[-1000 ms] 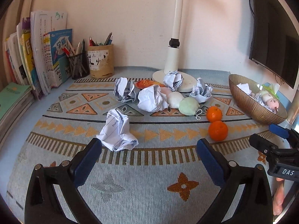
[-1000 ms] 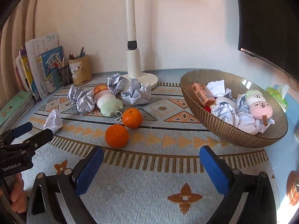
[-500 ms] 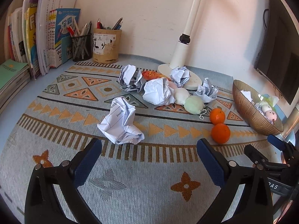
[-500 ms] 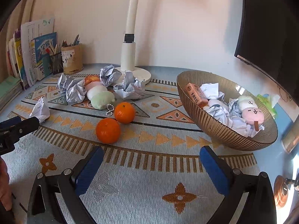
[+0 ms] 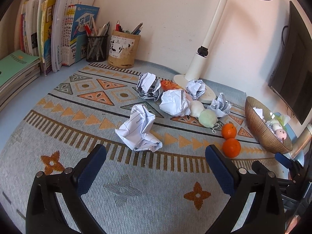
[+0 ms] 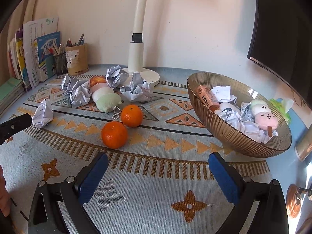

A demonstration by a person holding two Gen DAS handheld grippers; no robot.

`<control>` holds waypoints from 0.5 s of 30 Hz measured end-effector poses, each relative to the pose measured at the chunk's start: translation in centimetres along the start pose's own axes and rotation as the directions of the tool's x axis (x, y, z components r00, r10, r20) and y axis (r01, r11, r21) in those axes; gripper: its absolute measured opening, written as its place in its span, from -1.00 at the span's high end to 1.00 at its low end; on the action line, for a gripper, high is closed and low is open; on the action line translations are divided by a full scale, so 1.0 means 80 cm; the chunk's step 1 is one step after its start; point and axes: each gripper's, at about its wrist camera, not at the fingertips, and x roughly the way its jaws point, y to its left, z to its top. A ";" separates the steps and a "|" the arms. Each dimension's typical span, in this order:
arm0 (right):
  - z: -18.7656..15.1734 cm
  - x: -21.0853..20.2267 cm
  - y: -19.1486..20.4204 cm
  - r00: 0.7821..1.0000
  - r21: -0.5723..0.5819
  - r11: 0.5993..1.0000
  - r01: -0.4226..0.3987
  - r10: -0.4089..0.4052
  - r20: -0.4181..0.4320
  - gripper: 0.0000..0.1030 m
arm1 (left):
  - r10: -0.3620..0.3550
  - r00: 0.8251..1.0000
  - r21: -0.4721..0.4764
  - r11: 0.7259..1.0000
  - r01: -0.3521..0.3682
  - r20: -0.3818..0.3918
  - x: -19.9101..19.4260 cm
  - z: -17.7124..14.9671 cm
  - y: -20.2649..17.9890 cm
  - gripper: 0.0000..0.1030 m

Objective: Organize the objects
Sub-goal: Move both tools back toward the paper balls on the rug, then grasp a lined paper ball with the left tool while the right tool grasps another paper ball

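My left gripper (image 5: 156, 156) is open and empty, just short of a crumpled lined paper ball (image 5: 139, 131) on the patterned mat. My right gripper (image 6: 158, 165) is open and empty, with two oranges (image 6: 114, 134) (image 6: 132, 115) a little ahead on its left. A ribbed brown bowl (image 6: 218, 124) at the right holds paper balls, an orange box and plush toys. More paper balls (image 6: 80, 92), soft pastel balls (image 6: 108, 103) and an orange toy lie by the lamp base. The oranges also show in the left wrist view (image 5: 231, 147).
A white desk lamp (image 6: 136, 54) stands at the back centre. Pen holders (image 5: 123, 48) and upright books (image 5: 58, 33) line the back left, with stacked books (image 5: 13, 72) at the left edge. A dark monitor (image 6: 282, 39) hangs at the right.
My left gripper has moved closer to the lined paper ball and turned left. My right gripper has drawn nearer the oranges. Both stay open.
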 end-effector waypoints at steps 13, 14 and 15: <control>0.136 0.064 0.126 0.951 -0.073 0.950 -0.304 0.298 -0.086 -0.98 | -0.022 0.981 0.152 0.987 0.052 -0.195 0.067 0.038 0.021 -0.97; 0.139 0.082 0.133 0.947 -0.060 0.948 -0.314 0.308 -0.090 -0.88 | -0.014 0.980 0.159 0.986 0.046 -0.199 0.072 0.037 0.018 -0.97; 0.140 0.099 0.138 0.941 -0.042 0.943 -0.330 0.325 -0.094 -0.80 | 0.006 0.980 0.173 0.984 0.029 -0.198 0.075 0.037 0.015 -0.95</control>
